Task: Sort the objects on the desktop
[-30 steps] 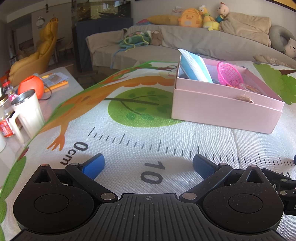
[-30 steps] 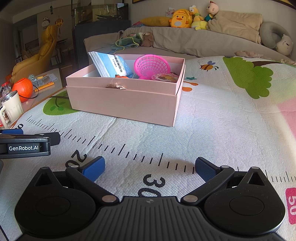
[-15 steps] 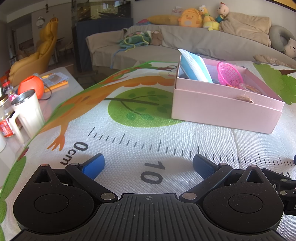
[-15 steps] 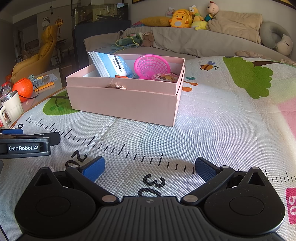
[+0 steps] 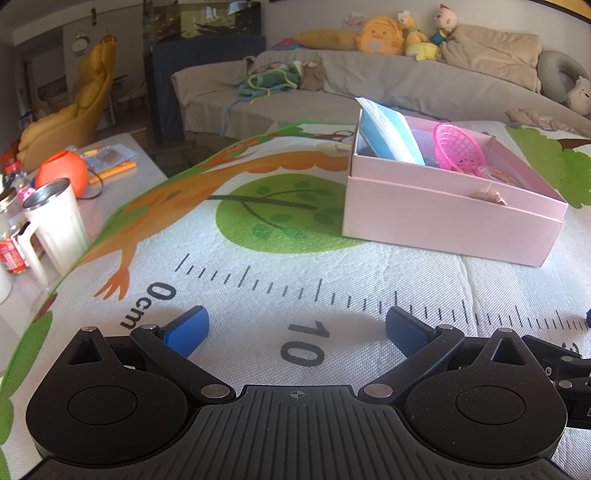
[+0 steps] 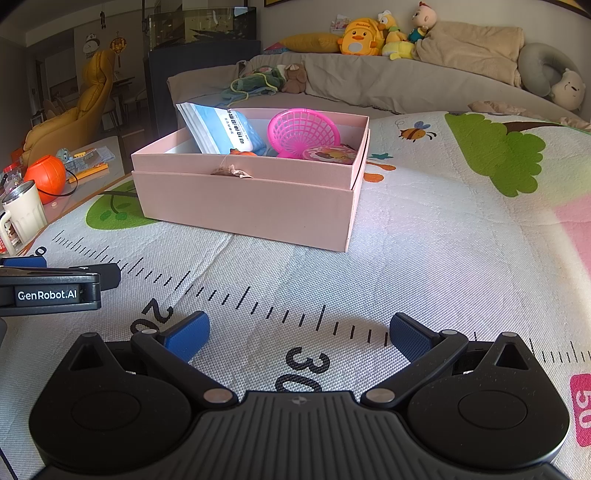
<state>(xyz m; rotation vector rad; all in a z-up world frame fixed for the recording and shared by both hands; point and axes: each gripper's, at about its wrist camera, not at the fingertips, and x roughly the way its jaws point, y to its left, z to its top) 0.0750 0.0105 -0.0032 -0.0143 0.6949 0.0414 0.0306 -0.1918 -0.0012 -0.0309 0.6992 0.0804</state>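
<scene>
Grey sofa (image 5: 388, 85) spans frame top, plush toys (image 5: 399, 35) along its back (right side sunlit). Yellow chair (image 5: 74, 114) upper left; printed mat (image 5: 258, 258) covers foreground.

Printed numbers on the mat, one brand on a gripper.

The play mat (image 5: 258, 280) carries a black ruler scale: "0cm" and "10" read clearly in the left wrist view, while the right wrist view shows "20", partly hidden behind a finger, "30", and a white "50" on a pink patch at the mat's right edge. The side of the left gripper (image 6: 22, 275), seen from the right wrist view, bears a white "GenRobot.AI" label. The blue packet (image 6: 225, 129) leaning in the pink box (image 6: 240, 206) has dark characters down its face, too small to make out.
</scene>
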